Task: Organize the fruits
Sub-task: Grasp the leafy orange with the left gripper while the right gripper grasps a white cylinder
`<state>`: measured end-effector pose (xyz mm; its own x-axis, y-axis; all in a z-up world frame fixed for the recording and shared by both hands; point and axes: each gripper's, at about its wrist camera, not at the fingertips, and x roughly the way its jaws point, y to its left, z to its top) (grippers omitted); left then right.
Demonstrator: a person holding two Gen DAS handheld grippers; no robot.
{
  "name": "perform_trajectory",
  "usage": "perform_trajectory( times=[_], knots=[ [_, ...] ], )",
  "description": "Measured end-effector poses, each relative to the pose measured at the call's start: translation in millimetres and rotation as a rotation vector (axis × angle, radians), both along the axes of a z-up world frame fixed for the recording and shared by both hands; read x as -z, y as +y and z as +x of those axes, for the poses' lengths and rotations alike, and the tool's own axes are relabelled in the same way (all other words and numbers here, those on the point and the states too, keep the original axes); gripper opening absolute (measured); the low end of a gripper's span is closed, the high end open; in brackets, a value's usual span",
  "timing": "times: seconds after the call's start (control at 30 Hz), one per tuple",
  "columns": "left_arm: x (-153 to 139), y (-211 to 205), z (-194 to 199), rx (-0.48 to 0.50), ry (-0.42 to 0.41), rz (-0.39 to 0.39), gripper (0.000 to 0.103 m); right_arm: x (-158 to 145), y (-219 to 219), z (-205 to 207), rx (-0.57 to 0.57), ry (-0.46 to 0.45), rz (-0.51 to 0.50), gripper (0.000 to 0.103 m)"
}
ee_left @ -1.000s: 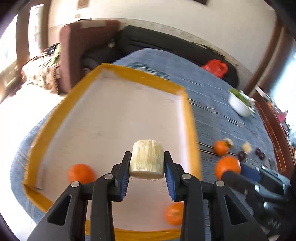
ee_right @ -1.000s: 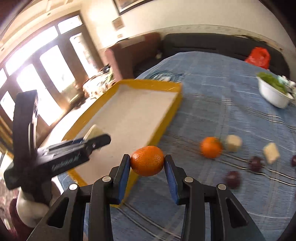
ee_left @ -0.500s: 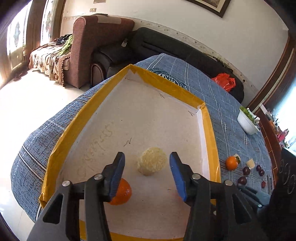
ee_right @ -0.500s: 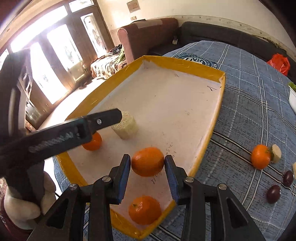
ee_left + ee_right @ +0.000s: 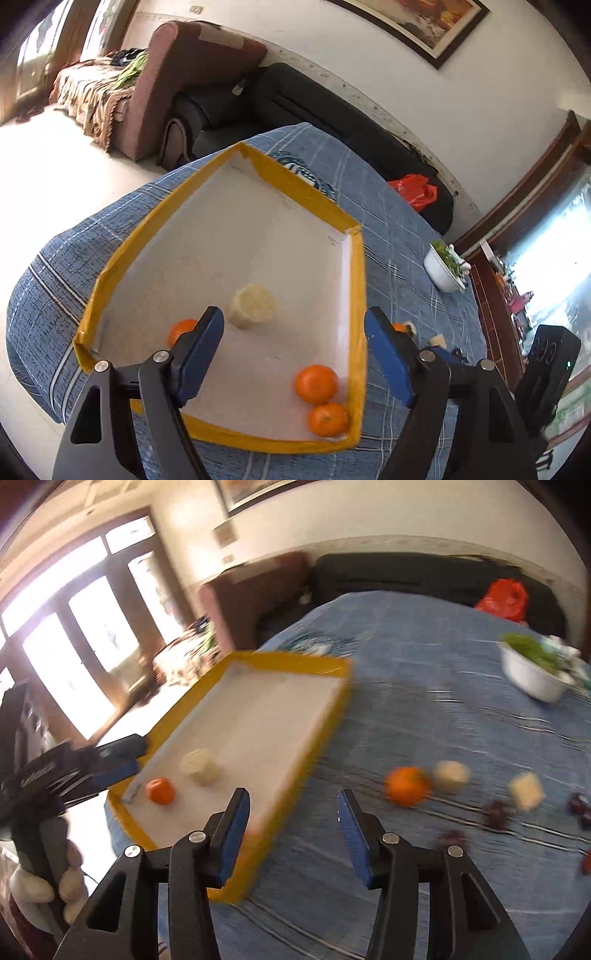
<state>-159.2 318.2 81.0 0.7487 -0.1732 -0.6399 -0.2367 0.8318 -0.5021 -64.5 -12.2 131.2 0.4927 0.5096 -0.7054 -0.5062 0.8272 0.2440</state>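
Note:
A yellow-rimmed white tray [image 5: 354,288] [image 5: 332,716] lies on the blue checked tablecloth. In it sit a pale banana chunk [image 5: 253,305] [image 5: 199,766], one orange at its left [image 5: 181,329] [image 5: 160,791] and two oranges in the near right corner [image 5: 316,383] [image 5: 328,419]. My left gripper [image 5: 293,354] is open and empty above the tray. My right gripper [image 5: 291,834] is open and empty over the tray's right rim. On the cloth lie another orange [image 5: 406,786], two pale chunks [image 5: 451,775] [image 5: 526,791] and several dark grapes [image 5: 496,814].
A white bowl of greens [image 5: 535,674] [image 5: 445,271] stands at the far right of the table. A red bag [image 5: 504,600] lies on the black sofa behind. The left gripper's body [image 5: 74,768] shows at the tray's left edge.
The left gripper let go of the banana chunk in the tray and pulled back. The right gripper released its orange into the tray's near right corner, opened, and is swinging right toward the loose fruit.

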Motion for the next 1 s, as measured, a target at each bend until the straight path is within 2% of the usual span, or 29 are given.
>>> perform_trajectory(
  times=[0.1, 0.23, 0.37, 0.57, 0.77, 1.0],
  knots=[
    [-7.3, -20.8, 1.5, 0.036, -0.010, 0.027, 0.078, -2.9, -47.6, 1.5, 0.103, -0.011, -0.013, 0.058],
    [-6.8, -55.2, 13.3, 0.112, 0.003, 0.057, 0.078, 9.3, -109.7, 11.1, 0.240, 0.022, -0.028, 0.058],
    [0.7, -98.5, 29.5, 0.211, 0.037, 0.095, 0.078, 24.4, -140.7, 17.3, 0.300, 0.048, -0.027, 0.058],
    [13.3, -158.3, 60.6, 0.328, 0.068, 0.193, 0.078, 39.2, -155.6, 50.0, 0.332, 0.052, -0.018, 0.057],
    [36.2, -188.1, 107.2, 0.338, 0.124, 0.247, 0.077, 46.7, -158.5, 81.2, 0.358, 0.026, -0.021, 0.060],
    [59.2, -200.2, 139.3, 0.339, 0.183, 0.307, 0.057, 62.5, -160.7, 103.6, 0.351, 0.049, -0.018, 0.060]
  ],
)
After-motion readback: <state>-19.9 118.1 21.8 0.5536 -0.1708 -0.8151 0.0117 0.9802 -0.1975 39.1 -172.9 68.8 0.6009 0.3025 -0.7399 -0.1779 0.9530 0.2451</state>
